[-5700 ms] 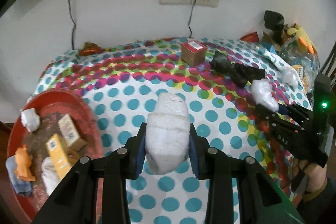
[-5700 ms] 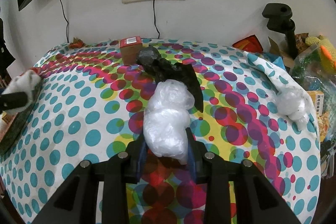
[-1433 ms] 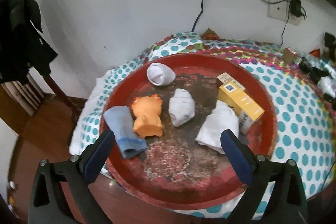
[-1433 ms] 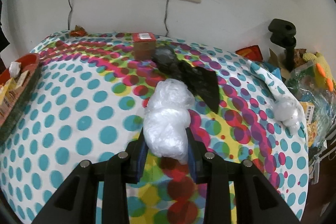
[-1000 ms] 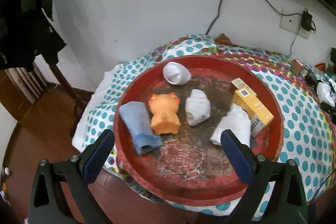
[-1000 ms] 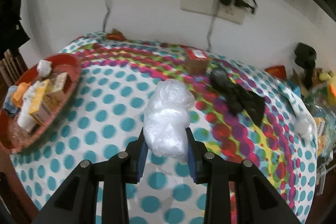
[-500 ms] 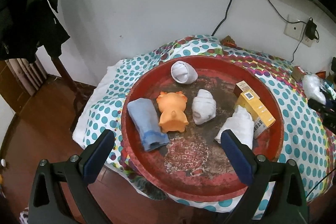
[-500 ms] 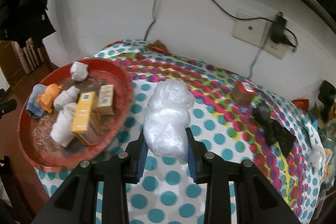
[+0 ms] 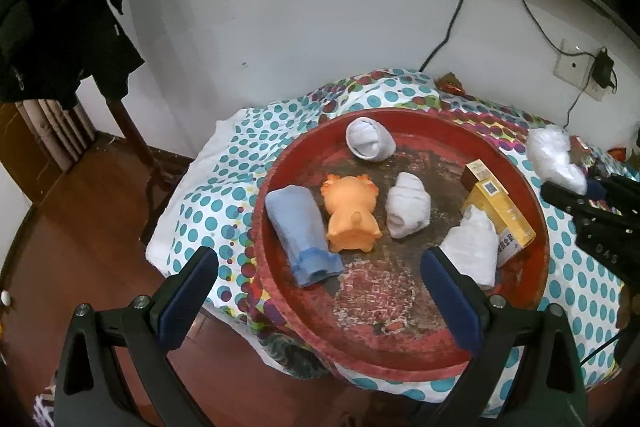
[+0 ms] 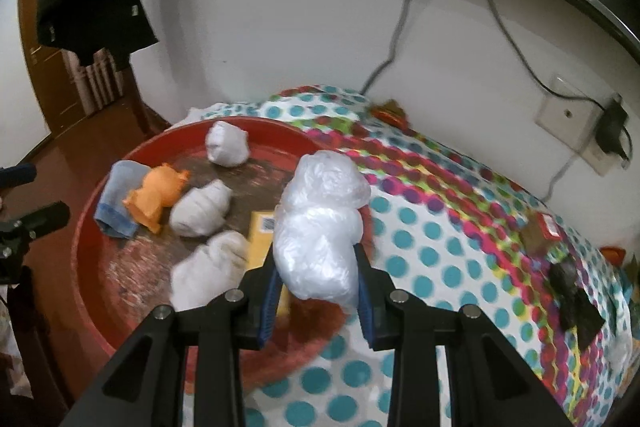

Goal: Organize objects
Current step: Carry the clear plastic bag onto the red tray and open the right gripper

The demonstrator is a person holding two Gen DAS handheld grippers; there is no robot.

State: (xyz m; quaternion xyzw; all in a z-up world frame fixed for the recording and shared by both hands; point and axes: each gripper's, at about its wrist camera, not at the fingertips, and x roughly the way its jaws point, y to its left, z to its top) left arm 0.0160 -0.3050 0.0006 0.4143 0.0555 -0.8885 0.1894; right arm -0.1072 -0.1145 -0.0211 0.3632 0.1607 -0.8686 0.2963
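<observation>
My right gripper (image 10: 316,291) is shut on a crumpled clear plastic bag (image 10: 322,223) and holds it above the right edge of the round red tray (image 10: 86,267). The bag also shows in the left wrist view (image 9: 554,157), at the tray's far right. My left gripper (image 9: 318,289) is open and empty, above the near side of the tray (image 9: 400,347). The tray holds a rolled blue cloth (image 9: 300,227), an orange toy animal (image 9: 352,211), white rolled socks (image 9: 408,205), and yellow boxes (image 9: 502,211).
The table wears a polka-dot cloth (image 10: 440,227). A small red-brown box (image 10: 542,229) and a black crumpled bag (image 10: 572,295) lie at the right. A wall socket with a charger (image 10: 580,127) is behind. A dark jacket (image 9: 60,7) hangs at the left above the wood floor.
My right gripper has carried the plastic bag leftward across the table to the tray's edge. My left gripper, which earlier held a white sock, has backed off from the tray, open.
</observation>
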